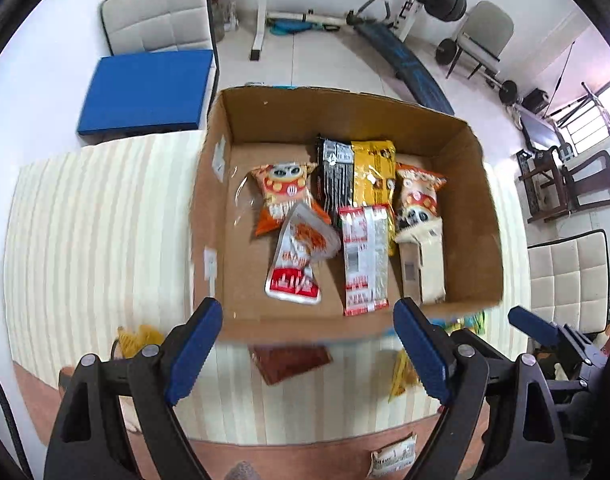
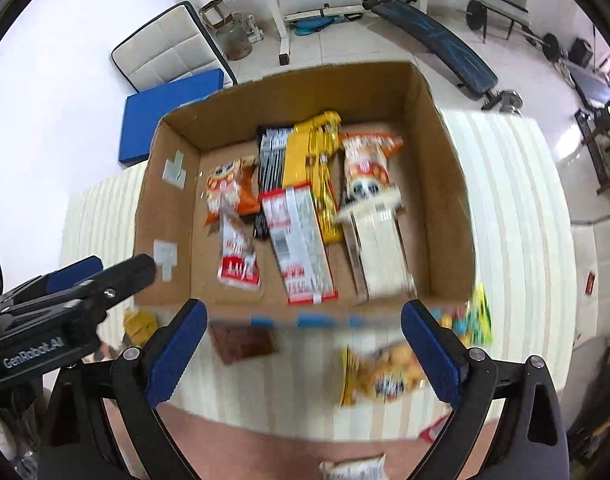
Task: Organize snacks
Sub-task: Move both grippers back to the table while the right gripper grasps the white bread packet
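Note:
An open cardboard box (image 1: 345,116) (image 2: 289,92) stands on a striped tablecloth (image 1: 97,220). Inside lie several snack packs: an orange-and-white pack (image 1: 285,192), a black one (image 1: 335,176), a yellow one (image 1: 375,172), a red-and-silver one (image 1: 363,260) and a blurred white pack (image 2: 381,256). A red-and-white pack (image 1: 295,264) rests tilted on the box floor. My left gripper (image 1: 309,344) hovers open over the box's near wall, nothing between its blue pads. My right gripper (image 2: 305,344) is open and empty too, beside the left gripper (image 2: 85,280).
On the cloth in front of the box lie a brown packet (image 2: 243,342), a yellow snack bag (image 2: 385,376), a colourful packet (image 2: 471,320) and a yellow item (image 1: 141,340). A blue cushion (image 1: 145,92), white chairs (image 1: 569,276) and a weight bench (image 1: 405,64) stand around the table.

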Demonstrator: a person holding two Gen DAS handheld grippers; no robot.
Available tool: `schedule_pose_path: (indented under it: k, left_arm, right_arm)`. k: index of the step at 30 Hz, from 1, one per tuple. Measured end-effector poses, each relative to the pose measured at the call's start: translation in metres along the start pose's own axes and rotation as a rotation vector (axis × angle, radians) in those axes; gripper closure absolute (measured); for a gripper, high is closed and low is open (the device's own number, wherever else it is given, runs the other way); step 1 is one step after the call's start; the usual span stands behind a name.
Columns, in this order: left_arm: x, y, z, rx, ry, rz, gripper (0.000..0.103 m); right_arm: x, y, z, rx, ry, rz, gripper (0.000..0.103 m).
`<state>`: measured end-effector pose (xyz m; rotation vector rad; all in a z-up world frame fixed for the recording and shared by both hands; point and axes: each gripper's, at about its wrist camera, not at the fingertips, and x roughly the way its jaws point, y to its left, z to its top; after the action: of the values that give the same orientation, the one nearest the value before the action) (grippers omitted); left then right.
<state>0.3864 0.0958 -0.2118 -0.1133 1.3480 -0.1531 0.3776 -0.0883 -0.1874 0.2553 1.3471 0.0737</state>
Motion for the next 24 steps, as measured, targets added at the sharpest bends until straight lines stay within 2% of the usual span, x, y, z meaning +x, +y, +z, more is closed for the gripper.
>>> schedule_pose_path:
  k: [3, 7, 9, 15, 19, 24]
  left_arm:
    - [-0.001, 0.001, -0.032, -0.019, 0.011, 0.004, 0.015]
    - [0.016, 0.004, -0.085, -0.036, 0.073, 0.020, 0.015]
    - [0.033, 0.006, -0.116, -0.038, 0.123, 0.045, 0.015]
    - [0.090, 0.015, -0.196, -0.075, 0.306, 0.047, 0.015]
    - [0.113, 0.018, -0.229, -0.075, 0.367, 0.068, 0.015]
    - [0.122, 0.017, -0.241, -0.052, 0.369, 0.111, 0.015]
  right_arm:
    - [-0.002, -0.009, -0.032, 0.022, 0.036, 0.012, 0.003]
    - [0.013, -0.024, -0.087, 0.038, 0.123, -0.003, 0.003]
    - [0.029, -0.034, -0.118, 0.043, 0.196, -0.027, 0.003]
    - [0.086, -0.064, -0.201, 0.063, 0.404, -0.081, 0.003]
    - [0.114, -0.073, -0.229, 0.077, 0.472, -0.099, 0.003]
    - [0.141, -0.068, -0.248, 0.029, 0.515, -0.154, 0.002]
